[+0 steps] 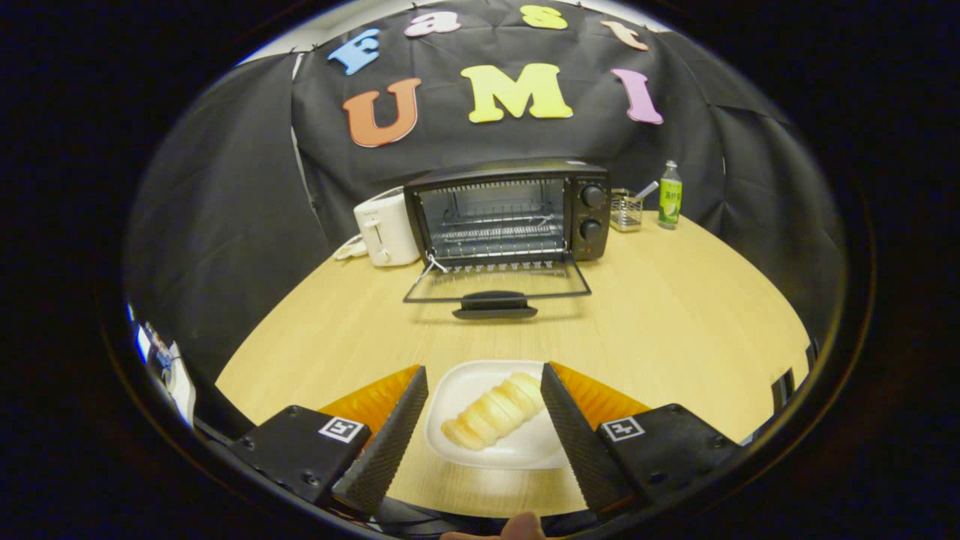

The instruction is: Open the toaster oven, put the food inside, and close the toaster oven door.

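A black toaster oven (pixel 510 214) stands at the far side of the wooden table, its glass door (pixel 496 285) folded down flat toward me with the handle at the front. Its wire rack shows inside. A pale ridged bread roll (pixel 495 411) lies on a white plate (pixel 472 442) close to me, in the gap between my fingers. My gripper (pixel 484 375) is open, both dark ribbed fingers (pixel 394 435) spread wide on either side of the plate and touching nothing. The oven lies well beyond the fingertips.
A white pop-up toaster (pixel 385 226) sits left of the oven. Right of the oven are a small wire basket (pixel 625 210) and a green bottle (pixel 670 195). Bare tabletop (pixel 675 315) spreads between plate and oven. A fingertip (pixel 521 527) shows below the fingers.
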Motion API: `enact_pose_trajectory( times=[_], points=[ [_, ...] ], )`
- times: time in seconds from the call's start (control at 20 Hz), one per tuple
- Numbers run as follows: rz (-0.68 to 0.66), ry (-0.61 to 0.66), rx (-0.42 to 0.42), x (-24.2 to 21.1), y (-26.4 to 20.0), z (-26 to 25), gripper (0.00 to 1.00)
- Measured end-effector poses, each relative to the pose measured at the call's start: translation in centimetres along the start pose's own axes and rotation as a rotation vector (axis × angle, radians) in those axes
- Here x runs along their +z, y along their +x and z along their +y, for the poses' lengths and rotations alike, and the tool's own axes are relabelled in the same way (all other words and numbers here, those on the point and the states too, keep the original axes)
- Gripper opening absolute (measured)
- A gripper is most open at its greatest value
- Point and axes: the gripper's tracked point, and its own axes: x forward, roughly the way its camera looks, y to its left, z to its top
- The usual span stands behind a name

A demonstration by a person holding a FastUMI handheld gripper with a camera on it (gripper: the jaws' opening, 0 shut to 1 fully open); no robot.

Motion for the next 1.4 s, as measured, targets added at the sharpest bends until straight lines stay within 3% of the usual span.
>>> enact_pose_trajectory(
  times=[0.35, 0.7, 0.85, 1.25, 1.4],
  points=[
    [0.097, 0.092, -0.095, -3.9, 2.8, -0.9, 1.00],
    [0.110, 0.127, -0.101, -4.3, 4.3, -1.0, 1.00],
    [0.111, 0.151, -0.063, -4.2, 4.3, -0.8, 0.90],
    [0.043, 0.241, 0.001, -3.1, 3.7, -0.5, 0.37],
    [0.031, 0.270, 0.012, -2.5, 3.5, -0.5, 0.28]
  ],
)
